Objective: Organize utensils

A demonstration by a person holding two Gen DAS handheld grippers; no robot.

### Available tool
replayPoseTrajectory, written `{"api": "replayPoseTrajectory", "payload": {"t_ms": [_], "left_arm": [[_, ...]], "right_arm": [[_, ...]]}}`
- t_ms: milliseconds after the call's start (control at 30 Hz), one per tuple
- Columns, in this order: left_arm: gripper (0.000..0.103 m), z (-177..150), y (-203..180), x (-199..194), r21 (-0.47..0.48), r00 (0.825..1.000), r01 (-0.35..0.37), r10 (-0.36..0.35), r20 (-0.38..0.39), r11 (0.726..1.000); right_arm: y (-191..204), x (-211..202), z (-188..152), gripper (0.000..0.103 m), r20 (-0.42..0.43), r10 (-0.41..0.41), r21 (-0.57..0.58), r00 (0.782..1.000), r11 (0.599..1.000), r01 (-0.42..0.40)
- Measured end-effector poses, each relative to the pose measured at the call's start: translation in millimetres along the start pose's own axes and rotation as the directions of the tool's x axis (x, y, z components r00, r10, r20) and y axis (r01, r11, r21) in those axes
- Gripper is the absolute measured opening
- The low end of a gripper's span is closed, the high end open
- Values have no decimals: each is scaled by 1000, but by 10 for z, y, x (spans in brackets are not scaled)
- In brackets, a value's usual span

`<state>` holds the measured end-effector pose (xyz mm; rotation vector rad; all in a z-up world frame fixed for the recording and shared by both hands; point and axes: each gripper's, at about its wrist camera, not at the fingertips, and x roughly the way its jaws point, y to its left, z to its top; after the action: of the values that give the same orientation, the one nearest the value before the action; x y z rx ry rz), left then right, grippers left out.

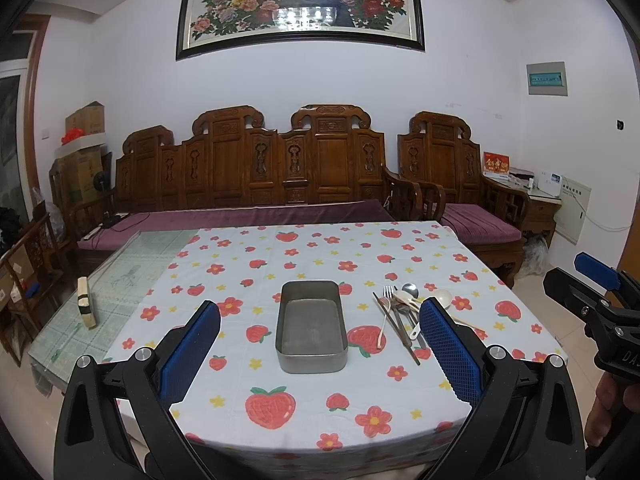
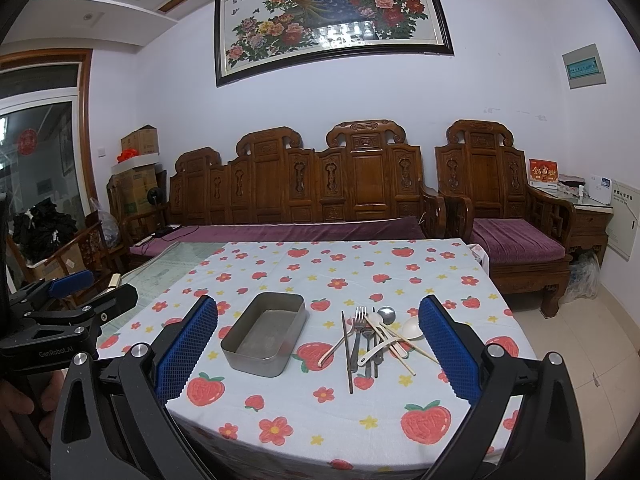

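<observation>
At the far left of the table [image 1: 100,292], on the bare glass beside the strawberry-print cloth [image 1: 320,400], a small pale block with a dark band [image 1: 87,302] stands alone. The left gripper [image 1: 320,354] is held above the near edge of the table, its blue-padded fingers [image 1: 192,354] spread wide apart and holding nothing; between them, in the left wrist view, sits an empty rectangular metal tin [image 1: 311,326] with rounded corners, resting on the cloth. Just to the right of the tin, apart from it, the utensils [image 2: 372,338] lie in a loose, overlapping heap: a metal fork [image 2: 358,334], a dark chopstick [image 2: 347,352], pale chopsticks [image 2: 394,346], a metal spoon [image 2: 386,314] and a white spoon [image 2: 412,328] at the right edge of the pile. The right gripper [image 2: 318,354] is likewise above the near table edge, fingers [image 2: 450,354] wide open and empty, with both the tin and the pile framed between them. Behind the table stand a carved wooden bench [image 2: 304,192] with a purple cushion and, to its right, a matching armchair [image 2: 504,204].
</observation>
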<state>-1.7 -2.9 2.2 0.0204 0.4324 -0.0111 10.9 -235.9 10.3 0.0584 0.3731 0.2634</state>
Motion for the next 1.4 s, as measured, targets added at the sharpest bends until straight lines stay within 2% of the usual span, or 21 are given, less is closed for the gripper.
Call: {"api": "replayPoseTrajectory", "payload": {"t_ms": [400, 733, 867, 1267, 1400], "left_arm": [[97, 2, -8, -1, 0, 1000, 1, -1, 0, 1000], [97, 172, -307, -4, 2, 1000, 4, -4, -27, 1000], [97, 116, -233, 105, -4, 999, 13, -13, -48, 1000], [97, -126, -198, 603, -15, 989, 60, -62, -137, 998], [97, -207, -233, 791, -14, 984, 73, -75, -160, 997]], "right_arm": [[-1, -4, 0, 101, 1, 1, -1, 1000, 1000, -1], [18, 4, 2, 101, -10, 0, 4, 1000, 1000, 0], [103, 22, -25, 101, -19, -4, 7, 1000, 1000, 4], [-226, 494, -197, 100, -86, -3, 15, 996, 1000, 4], [-308, 707, -216, 96, -120, -1, 13, 993, 1000, 3]]}}
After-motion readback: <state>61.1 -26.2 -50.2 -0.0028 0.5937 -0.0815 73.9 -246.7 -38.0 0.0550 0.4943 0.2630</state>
